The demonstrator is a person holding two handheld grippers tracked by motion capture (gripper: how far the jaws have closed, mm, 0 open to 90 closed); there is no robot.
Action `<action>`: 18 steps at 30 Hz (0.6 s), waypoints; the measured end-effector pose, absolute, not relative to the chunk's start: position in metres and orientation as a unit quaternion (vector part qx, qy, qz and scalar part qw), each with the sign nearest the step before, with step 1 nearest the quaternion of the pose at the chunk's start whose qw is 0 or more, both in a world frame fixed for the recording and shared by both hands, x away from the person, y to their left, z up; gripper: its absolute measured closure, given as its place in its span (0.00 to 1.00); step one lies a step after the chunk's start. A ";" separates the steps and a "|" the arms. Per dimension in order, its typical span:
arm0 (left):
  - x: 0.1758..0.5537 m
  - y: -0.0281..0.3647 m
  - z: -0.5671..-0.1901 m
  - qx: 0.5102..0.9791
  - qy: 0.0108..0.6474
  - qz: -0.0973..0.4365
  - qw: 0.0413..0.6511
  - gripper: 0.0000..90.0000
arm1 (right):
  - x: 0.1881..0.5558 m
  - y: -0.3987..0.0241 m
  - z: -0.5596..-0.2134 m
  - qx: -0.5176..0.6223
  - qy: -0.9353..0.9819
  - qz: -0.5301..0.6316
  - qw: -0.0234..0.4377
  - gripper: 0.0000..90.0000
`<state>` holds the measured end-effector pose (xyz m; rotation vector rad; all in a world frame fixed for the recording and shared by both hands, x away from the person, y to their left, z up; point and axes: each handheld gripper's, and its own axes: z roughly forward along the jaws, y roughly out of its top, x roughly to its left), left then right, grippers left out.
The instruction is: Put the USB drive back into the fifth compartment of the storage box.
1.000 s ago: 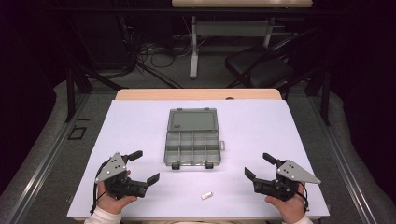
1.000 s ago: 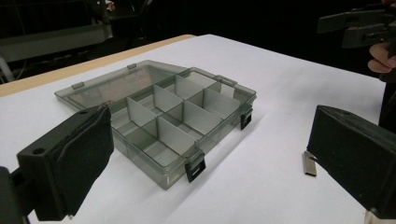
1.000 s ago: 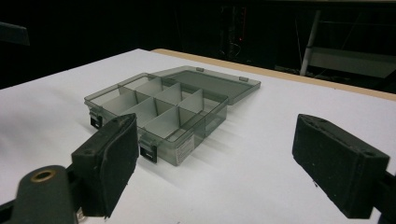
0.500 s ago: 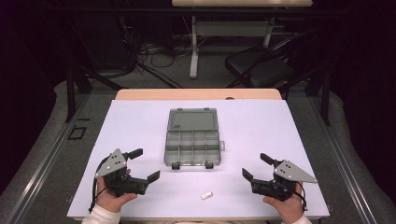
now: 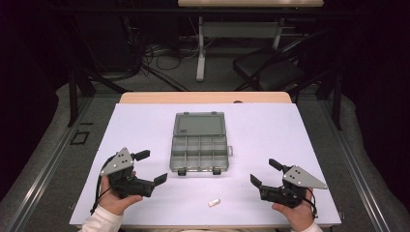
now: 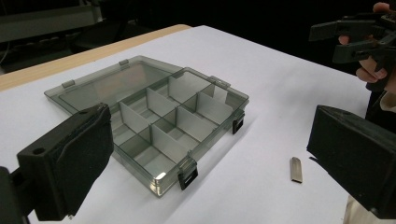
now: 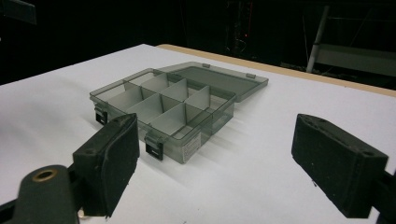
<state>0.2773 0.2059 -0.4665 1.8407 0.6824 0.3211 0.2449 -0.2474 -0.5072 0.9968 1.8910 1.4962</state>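
Observation:
A grey see-through compartment box point(image 5: 199, 143) lies open in the middle of the white table point(image 5: 270, 125), its lid flat behind it and its several compartments empty. The box point(image 6: 159, 121) sits between both sets of jaws in the gripper views point(image 7: 163, 107). A small flat grey piece point(image 5: 214, 202) lies near the front edge, between the hands; the same piece point(image 6: 296, 169) lies right of the box in the left gripper view. My left gripper point(image 5: 151, 167) is open at the front left, holding nothing. My right gripper point(image 5: 265, 172) is open at the front right, also holding nothing.
Beyond the table's wooden far edge point(image 5: 203, 97) stand a dark chair point(image 5: 270, 67), a desk leg point(image 5: 200, 48) and loose cables on the floor. Metal rails point(image 5: 43, 164) run along both sides of the table.
Both hands have drawn slightly back toward the table's front edge. The box and the small piece have not moved.

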 end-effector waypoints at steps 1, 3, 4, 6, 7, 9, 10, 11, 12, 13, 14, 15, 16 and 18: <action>0.277 0.206 -0.467 0.776 0.288 0.135 0.545 0.01 | 0.245 -0.247 -0.507 0.368 0.699 0.553 0.263 0.17; 0.278 0.205 -0.464 0.778 0.288 0.134 0.542 0.01 | 0.245 -0.247 -0.507 0.368 0.700 0.553 0.263 0.17; 0.279 0.205 -0.463 0.779 0.286 0.132 0.542 0.01 | 0.245 -0.247 -0.507 0.367 0.701 0.552 0.263 0.17; 0.280 0.204 -0.461 0.782 0.286 0.129 0.539 0.01 | 0.245 -0.247 -0.507 0.367 0.701 0.552 0.262 0.17; 0.280 0.204 -0.460 0.783 0.285 0.125 0.538 0.01 | 0.245 -0.247 -0.508 0.368 0.701 0.552 0.262 0.17; 0.280 0.203 -0.458 0.784 0.285 0.123 0.537 0.01 | 0.245 -0.247 -0.508 0.367 0.702 0.552 0.261 0.17; 0.281 0.203 -0.457 0.786 0.284 0.123 0.535 0.01 | 0.245 -0.247 -0.508 0.367 0.702 0.552 0.261 0.17; 0.281 0.203 -0.457 0.788 0.283 0.121 0.533 0.01 | 0.245 -0.247 -0.508 0.367 0.702 0.552 0.261 0.17; 0.281 0.202 -0.456 0.789 0.284 0.119 0.532 0.01 | 0.245 -0.247 -0.508 0.366 0.702 0.552 0.261 0.17; 0.282 0.201 -0.454 0.793 0.282 0.115 0.527 0.01 | 0.245 -0.246 -0.508 0.366 0.702 0.552 0.261 0.17; 0.282 0.201 -0.454 0.793 0.282 0.115 0.527 0.01 | 0.245 -0.246 -0.508 0.366 0.702 0.552 0.261 0.17; 0.283 0.200 -0.453 0.797 0.282 0.113 0.522 0.01 | 0.245 -0.246 -0.508 0.366 0.701 0.553 0.261 0.17; 0.283 0.199 -0.452 0.799 0.281 0.112 0.520 0.01 | 0.245 -0.246 -0.508 0.366 0.701 0.554 0.260 0.17; 0.284 0.197 -0.450 0.805 0.276 0.110 0.513 0.01 | 0.245 -0.246 -0.508 0.365 0.702 0.553 0.261 0.17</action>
